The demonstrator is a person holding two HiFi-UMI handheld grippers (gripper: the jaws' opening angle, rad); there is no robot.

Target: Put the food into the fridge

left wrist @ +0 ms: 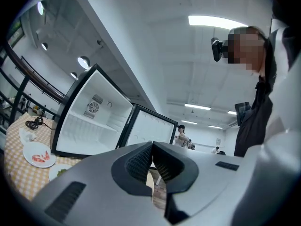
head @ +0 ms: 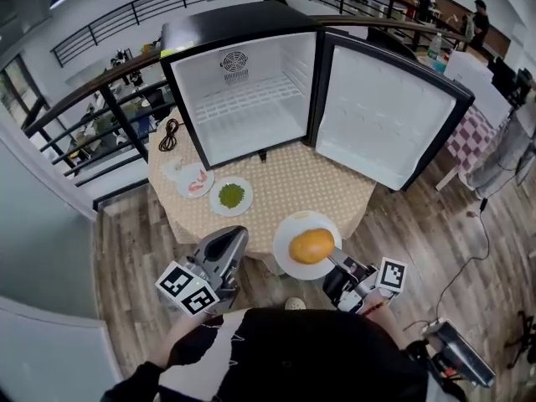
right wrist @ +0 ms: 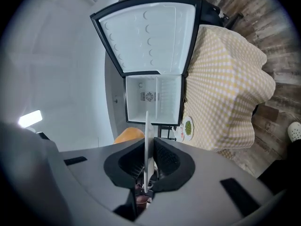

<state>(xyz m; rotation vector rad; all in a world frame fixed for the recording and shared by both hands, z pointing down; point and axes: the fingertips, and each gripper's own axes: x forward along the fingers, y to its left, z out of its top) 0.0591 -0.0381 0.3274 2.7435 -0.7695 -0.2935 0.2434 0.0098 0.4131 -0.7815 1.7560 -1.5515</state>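
Right tongs (head: 335, 259): narrow, clamped on the rim of a white plate (head: 286, 234). In the right gripper view the plate (right wrist: 146, 126) stands edge-on between the pads, gripped from both sides. A round orange-brown bun (head: 311, 246) sits at the middle of the plate; I see its edge (right wrist: 129, 135) just left of the tongs (right wrist: 149, 149) in that view.

The plate is held out over the near edge of the surface (head: 285, 187), in line with the fridge (head: 251, 99).

Left tongs (head: 235, 234): closed, tips meeting, nothing between them. The left gripper view shows the tongs (left wrist: 153, 145) with the pads touching at the front. They are to the left of the held plate, off the near edge of the surface.

The fridge stands at the far edge of the surface with its door (head: 381, 120) swung wide to the right.

Near the left edge of the surface are two small plates just beside each other: one with green food (head: 232, 195) and one with pink food (head: 195, 184).
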